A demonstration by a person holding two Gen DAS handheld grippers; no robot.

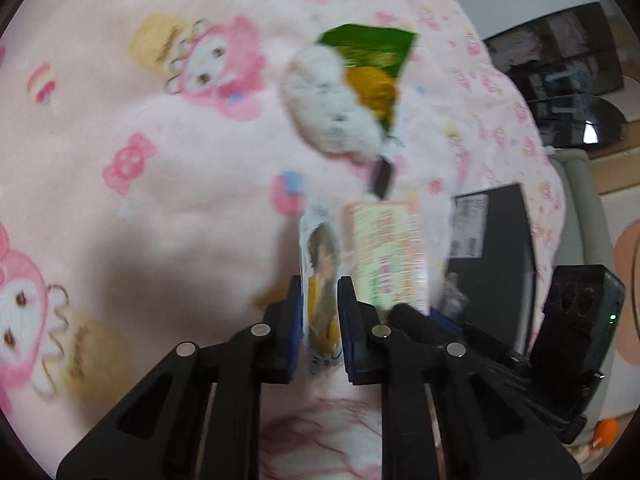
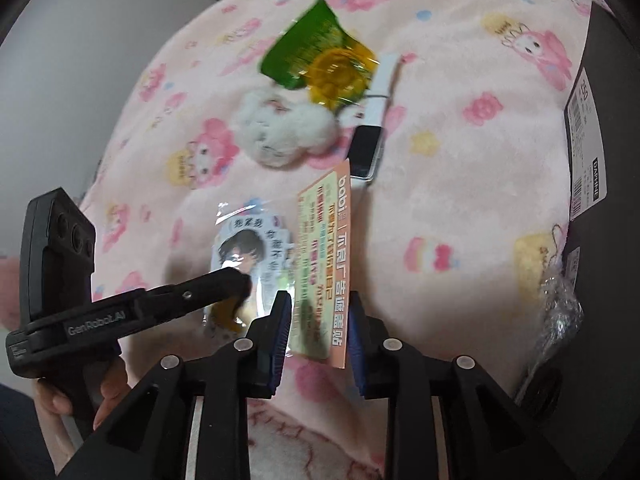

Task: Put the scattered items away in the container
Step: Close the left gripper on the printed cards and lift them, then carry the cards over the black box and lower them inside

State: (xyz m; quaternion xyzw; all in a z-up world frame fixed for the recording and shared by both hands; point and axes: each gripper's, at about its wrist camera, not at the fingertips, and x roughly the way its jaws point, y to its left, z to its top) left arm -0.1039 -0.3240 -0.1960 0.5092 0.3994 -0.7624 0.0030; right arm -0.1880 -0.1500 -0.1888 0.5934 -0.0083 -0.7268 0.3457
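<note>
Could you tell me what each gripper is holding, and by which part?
Left gripper: clear-wrapped character badge, near edge. Right gripper: orange printed sticker pack, near end.

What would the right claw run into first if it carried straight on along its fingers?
Probably the orange-edged sticker pack, which already lies between the right claw's fingers. Beyond it on the pink blanket comes the white-and-black device; depth is unclear.

Pink cartoon-print blanket (image 2: 460,208) fills both frames. Grey wall (image 2: 80,60) upper left, right wrist view. Dark glossy furniture (image 1: 560,64) upper right, left wrist view.
</note>
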